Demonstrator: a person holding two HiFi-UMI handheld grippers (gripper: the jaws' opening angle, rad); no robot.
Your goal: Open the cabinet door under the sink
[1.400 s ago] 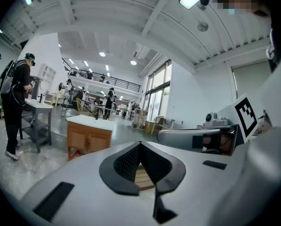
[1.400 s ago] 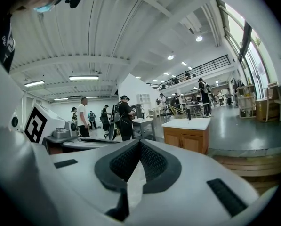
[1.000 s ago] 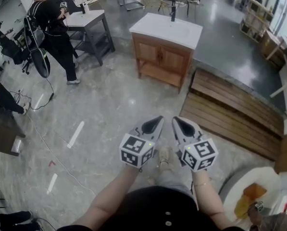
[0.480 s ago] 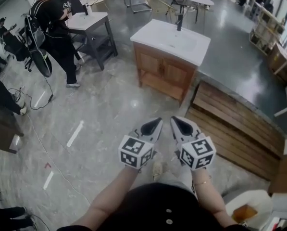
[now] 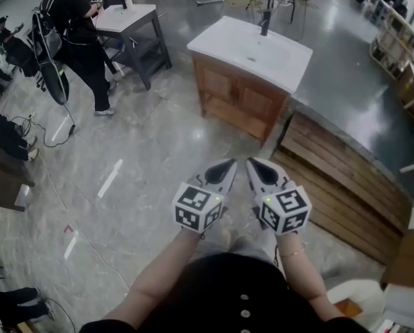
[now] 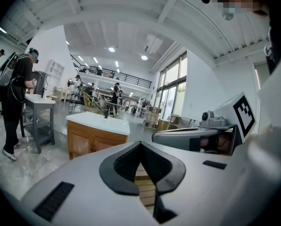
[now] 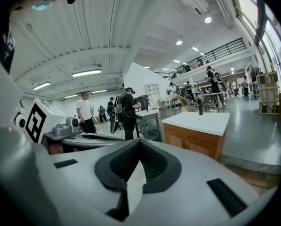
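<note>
Sitting well beyond fingers point(image 5: 219, 176): cabinet door point(image 5: 222, 89).

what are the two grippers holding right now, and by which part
Nothing. The left gripper and the right gripper are both shut and empty, well short of the sink cabinet.

Left gripper point(image 5: 227, 165) and right gripper point(image 5: 253, 164) are side by side, jaws together, empty, pointing toward the wooden sink cabinet point(image 5: 240, 116), well apart from it. Cabinet doors point(image 5: 219, 85) are shut. White sink top point(image 5: 248, 41) carries a dark faucet point(image 5: 265, 23). A slatted wooden platform point(image 5: 338, 179) lies right of the cabinet.
</note>
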